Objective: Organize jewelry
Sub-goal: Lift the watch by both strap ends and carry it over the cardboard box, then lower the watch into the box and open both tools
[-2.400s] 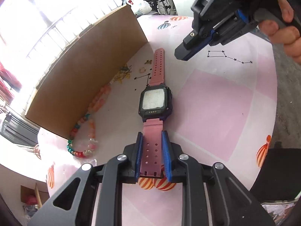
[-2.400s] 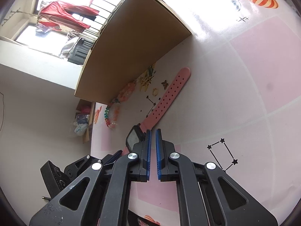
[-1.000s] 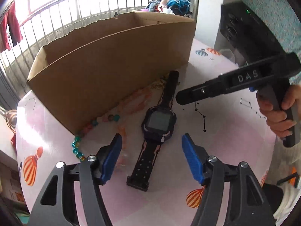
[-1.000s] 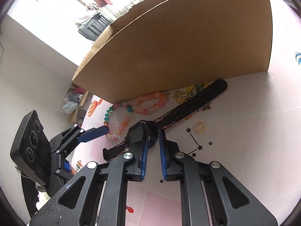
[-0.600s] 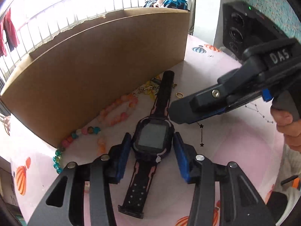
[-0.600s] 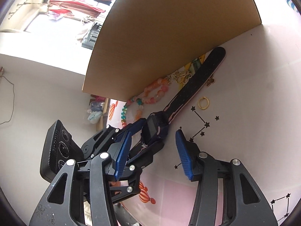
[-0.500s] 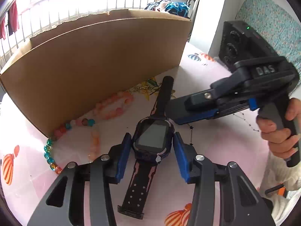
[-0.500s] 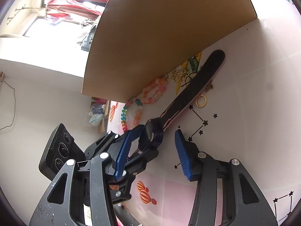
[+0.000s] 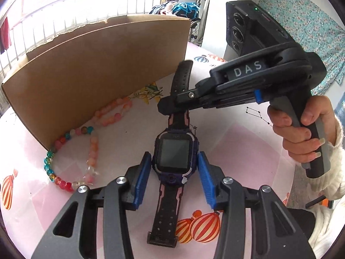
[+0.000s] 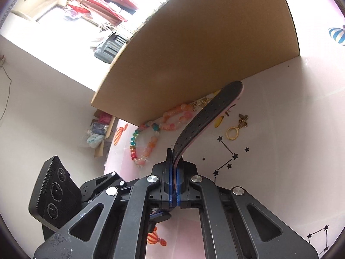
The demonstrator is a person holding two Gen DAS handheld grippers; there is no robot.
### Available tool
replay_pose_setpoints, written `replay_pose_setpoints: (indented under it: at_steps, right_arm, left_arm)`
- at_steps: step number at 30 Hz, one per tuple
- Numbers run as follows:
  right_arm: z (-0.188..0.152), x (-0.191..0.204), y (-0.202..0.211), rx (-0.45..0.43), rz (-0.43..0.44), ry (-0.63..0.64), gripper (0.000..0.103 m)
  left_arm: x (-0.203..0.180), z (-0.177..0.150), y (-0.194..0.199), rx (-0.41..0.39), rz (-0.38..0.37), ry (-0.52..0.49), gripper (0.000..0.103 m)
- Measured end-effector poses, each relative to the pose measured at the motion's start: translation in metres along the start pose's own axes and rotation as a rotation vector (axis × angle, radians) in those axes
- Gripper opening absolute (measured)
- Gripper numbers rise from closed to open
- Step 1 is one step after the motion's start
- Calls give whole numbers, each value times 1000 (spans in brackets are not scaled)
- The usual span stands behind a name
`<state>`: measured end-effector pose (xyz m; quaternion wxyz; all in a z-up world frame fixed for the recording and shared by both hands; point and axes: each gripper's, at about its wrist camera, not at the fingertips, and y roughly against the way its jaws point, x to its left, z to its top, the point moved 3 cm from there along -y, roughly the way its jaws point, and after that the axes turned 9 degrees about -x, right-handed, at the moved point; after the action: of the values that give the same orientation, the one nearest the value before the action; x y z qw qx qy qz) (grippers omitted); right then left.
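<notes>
From the left wrist, the left gripper (image 9: 174, 178) straddles the face of the watch (image 9: 173, 156) lying on the pink table (image 9: 248, 151), its blue pads hard against the case on both sides, clamped on it. Beyond the tips, the right gripper (image 9: 165, 106) reaches in from the right, held by a hand (image 9: 297, 131), and pinches the far strap. A bead bracelet (image 9: 90, 142) lies left of the fingers, along the cardboard box (image 9: 97, 73). From the right wrist, the right tongs (image 10: 175, 168) are pressed together on the watch strap (image 10: 207, 116), which arcs up ahead of the tips. A gold ring (image 10: 231, 133) and butterfly charm (image 10: 243, 119) lie to the strap's right.
</notes>
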<state>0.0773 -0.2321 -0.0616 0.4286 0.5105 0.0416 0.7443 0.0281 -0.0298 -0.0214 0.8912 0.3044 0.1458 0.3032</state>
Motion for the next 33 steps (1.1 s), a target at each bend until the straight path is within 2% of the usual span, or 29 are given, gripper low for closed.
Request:
replay_pose_setpoints:
  at_steps: [5,8,10,11,17,19,21,24,26,28,30,31,33]
  right_arm:
    - [6,17,19,-52,-13,79,1]
    - [9,24,26,-70,7,83,1]
    - [12,28,33,-87,3,106,1]
    - [13,31,35,-99,-4,121,1]
    - [20,47,41,-126,26,148,1]
    - [32,59,48,-155,46,180,1]
    - [51,72,55,-187,77,204,1]
    - [96,95,53,-218,73,243,1]
    - [132,107,40,-213,66,264,1]
    - [169,111,20,-200,20,280,1]
    - [200,110,-5,-169,-32,288,1]
    - [212,107,-20,-153,-70,290,1]
    - [232,94,-44,-117,-142,287,1]
  left_arm:
    - [-6,-5,1,18,-4,-15,43]
    - [-11,-7,-3,40,-5,-34,43]
    - [-16,-9,-2,38,3,-49,35]
    - [-16,-10,-1,43,7,-53,21]
    - [-16,3,19,21,18,-42,19]
    - [-12,19,32,-7,32,-57,19]
    - [-2,44,47,-42,76,-91,19]
    - [23,92,58,-70,196,-148,20]
    - [50,128,57,-65,255,-143,19]
    - [82,160,45,-36,301,-131,19]
    - [111,181,22,55,262,-93,19]
    - [126,191,12,61,279,-79,19]
    - [145,202,-15,124,277,-79,19]
